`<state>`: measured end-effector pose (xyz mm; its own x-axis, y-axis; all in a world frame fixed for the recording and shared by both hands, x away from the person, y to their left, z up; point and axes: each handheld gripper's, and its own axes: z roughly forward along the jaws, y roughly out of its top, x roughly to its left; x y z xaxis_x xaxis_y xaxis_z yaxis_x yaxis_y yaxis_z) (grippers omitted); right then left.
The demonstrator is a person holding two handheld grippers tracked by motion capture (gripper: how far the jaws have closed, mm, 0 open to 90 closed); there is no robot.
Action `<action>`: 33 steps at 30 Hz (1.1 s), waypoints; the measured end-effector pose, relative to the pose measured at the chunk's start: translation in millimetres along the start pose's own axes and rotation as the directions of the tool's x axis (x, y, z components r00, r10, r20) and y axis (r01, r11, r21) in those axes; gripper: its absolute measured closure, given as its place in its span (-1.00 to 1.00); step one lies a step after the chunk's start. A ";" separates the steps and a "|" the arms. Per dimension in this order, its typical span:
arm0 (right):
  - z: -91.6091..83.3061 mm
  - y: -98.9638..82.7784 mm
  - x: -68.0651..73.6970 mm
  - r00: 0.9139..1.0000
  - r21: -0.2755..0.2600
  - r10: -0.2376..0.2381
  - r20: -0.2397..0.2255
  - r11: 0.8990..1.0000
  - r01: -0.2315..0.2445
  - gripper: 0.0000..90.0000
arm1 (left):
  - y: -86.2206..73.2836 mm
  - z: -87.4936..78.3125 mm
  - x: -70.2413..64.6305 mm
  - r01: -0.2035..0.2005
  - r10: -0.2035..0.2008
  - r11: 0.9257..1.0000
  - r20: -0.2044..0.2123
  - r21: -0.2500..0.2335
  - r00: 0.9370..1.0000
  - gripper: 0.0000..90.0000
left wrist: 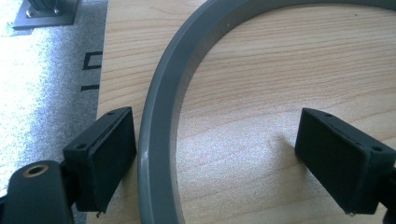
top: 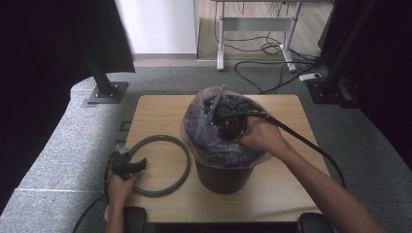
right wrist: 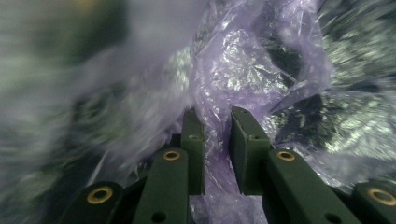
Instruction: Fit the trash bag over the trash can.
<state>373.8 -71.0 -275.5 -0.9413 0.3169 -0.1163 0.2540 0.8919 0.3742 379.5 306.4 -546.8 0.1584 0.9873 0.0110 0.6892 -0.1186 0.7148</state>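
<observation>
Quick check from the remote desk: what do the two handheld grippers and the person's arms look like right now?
Both are black two-jaw tools. The left gripper has flat rectangular black pads with small screw holes and a brass-ringed hole on one jaw arm. The right gripper has dark jaw links with brass-ringed pivots; a thick black cable trails from it. Both forearms are bare, with no sleeves in view.

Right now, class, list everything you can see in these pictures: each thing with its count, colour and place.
Bin: one, dark, right of centre on the table.
Plastic bag: one, clear purple, lining the bin and draped over its rim.
Ring: one, grey, flat on the table left of the bin.
Table: one, light wood, on grey carpet.
Desk frame: one, white, at the back with loose black cables.
Left gripper: black, open astride the ring's band.
Right gripper: black, shut on a fold of the plastic bag.
</observation>
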 end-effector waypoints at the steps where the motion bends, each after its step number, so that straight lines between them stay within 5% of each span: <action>1: 6.4 0.0 0.0 1.000 0.021 -0.001 -0.007 1.000 0.001 0.71 | 0.0 0.0 0.0 0.000 0.000 1.000 0.000 0.000 1.000 -0.73; 4: 21.5 0.1 2.3 0.999 0.088 -0.023 -0.022 0.996 0.024 0.65 | 0.0 0.0 0.0 0.000 0.000 1.000 0.000 0.000 1.000 -0.73; 6: 24.1 -0.5 3.8 0.999 0.117 -0.035 -0.028 0.992 0.038 0.32 | 0.0 0.0 0.0 0.000 0.000 1.000 0.000 0.000 1.000 -0.73; 10: 1.5 -1.2 -0.4 1.000 0.041 -0.005 -0.015 0.999 0.006 -0.20 | 0.0 0.0 0.0 0.000 0.000 1.000 0.000 0.000 1.000 -0.73; 16: -40.6 0.2 -13.1 0.997 -0.137 0.048 -0.067 0.989 -0.057 -0.22 | 0.0 0.0 0.0 0.000 0.000 1.000 0.000 0.000 1.000 -0.73; 22: -23.2 17.4 -15.9 0.993 -0.200 0.047 -0.112 0.977 -0.069 -0.13 | 0.0 0.0 0.0 0.000 0.000 1.000 0.000 0.000 1.000 -0.73; 25: -3.9 25.2 -8.9 0.989 -0.189 0.030 -0.147 0.980 -0.058 -0.11 | 0.0 0.0 0.0 0.000 0.000 1.000 0.000 0.000 1.000 -0.73; 29: 18.0 24.8 0.9 0.993 -0.131 0.027 -0.113 0.991 -0.042 -0.12 | 0.0 0.0 0.0 0.000 0.000 1.000 0.000 0.000 1.000 -0.73; 33: 12.6 20.1 5.9 0.998 -0.107 0.017 -0.066 0.994 -0.024 -0.18 | 0.0 0.0 0.0 0.000 0.000 1.000 0.000 0.000 1.000 -0.73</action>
<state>376.2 -47.2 -280.3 -0.9496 0.3098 -0.0487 0.2512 0.8445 0.4731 379.4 306.3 -546.8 0.1587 0.9873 0.0112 0.6893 -0.1189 0.7147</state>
